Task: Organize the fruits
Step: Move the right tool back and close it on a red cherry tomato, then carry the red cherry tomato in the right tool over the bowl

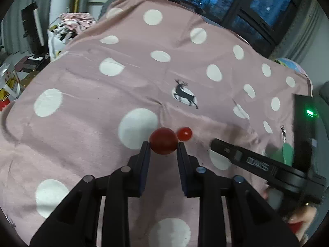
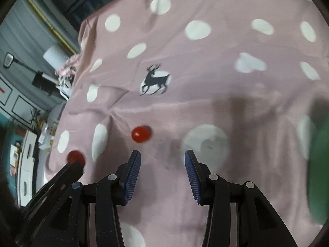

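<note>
Left gripper (image 1: 163,144): clamped on a dark red cherry tomato (image 1: 163,140), held above the cloth.
Right gripper (image 2: 162,160): jaws parted, nothing between them.
Second cherry tomato (image 2: 141,133): lying loose on the pink polka-dot cloth (image 2: 205,82), just beyond the right fingertips.
Green container (image 2: 319,164): blurred at right edge; contents cannot be told.

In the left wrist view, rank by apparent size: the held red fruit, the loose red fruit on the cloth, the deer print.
1. Held red fruit, though nearness to the camera inflates it.
2. Deer print, close behind; ranking unsure.
3. Loose red fruit, clearly smallest.

Both wrist views angled down, close over the shared deer print (image 1: 184,94)
</note>
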The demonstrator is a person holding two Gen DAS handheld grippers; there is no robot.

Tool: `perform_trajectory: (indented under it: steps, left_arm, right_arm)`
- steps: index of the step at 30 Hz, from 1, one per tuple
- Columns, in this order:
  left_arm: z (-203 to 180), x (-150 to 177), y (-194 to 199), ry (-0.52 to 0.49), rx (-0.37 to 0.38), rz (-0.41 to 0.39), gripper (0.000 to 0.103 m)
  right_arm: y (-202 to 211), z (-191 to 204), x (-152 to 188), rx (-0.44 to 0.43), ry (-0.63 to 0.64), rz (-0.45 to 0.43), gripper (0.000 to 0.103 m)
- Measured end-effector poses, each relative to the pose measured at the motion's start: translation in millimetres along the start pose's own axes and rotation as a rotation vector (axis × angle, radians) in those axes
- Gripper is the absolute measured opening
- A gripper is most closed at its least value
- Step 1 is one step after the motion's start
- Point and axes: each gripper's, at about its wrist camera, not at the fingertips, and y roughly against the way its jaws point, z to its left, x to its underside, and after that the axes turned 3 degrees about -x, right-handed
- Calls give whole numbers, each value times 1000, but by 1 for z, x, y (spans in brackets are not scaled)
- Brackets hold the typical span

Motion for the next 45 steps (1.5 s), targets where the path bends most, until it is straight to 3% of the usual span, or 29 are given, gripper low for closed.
perform_trajectory:
  steps: [5,13,15,16,22,26,29,34,40,45]
  left_arm:
    - [11,-4,2,23,-7,-5,26]
    - [19,-8,9,39,7,-19,22]
    - [18,-8,10,35,18,-23,22]
    - [17,-8,10,31,20,-23,22]
    - [16,-8,9,32,47,-8,18]
    - [10,-7,13,18,77,-17,18]
    - [7,-6,11,7,50,-15,19]
    - [4,-4,14,-9,65,0,19]
    - [-52,10,30,-175,132,-19,24]
    - [-109,27,33,-291,224,6,35]
  right_arm:
    - [-39,25,-14,1,16,22,45]
    - [-61,33,-14,47,32,46,45]
    - [-64,33,-14,64,28,46,40]
    - [-63,34,-14,80,40,32,30]
    - [-59,30,-11,97,46,29,28]
    - [-18,15,-2,53,15,-29,28]
    - [21,-2,7,62,-14,-85,28]
    - [101,-50,26,84,-108,-250,28]
    - [162,-111,40,350,-232,-423,28]
    - [173,-156,47,407,-326,-427,28]
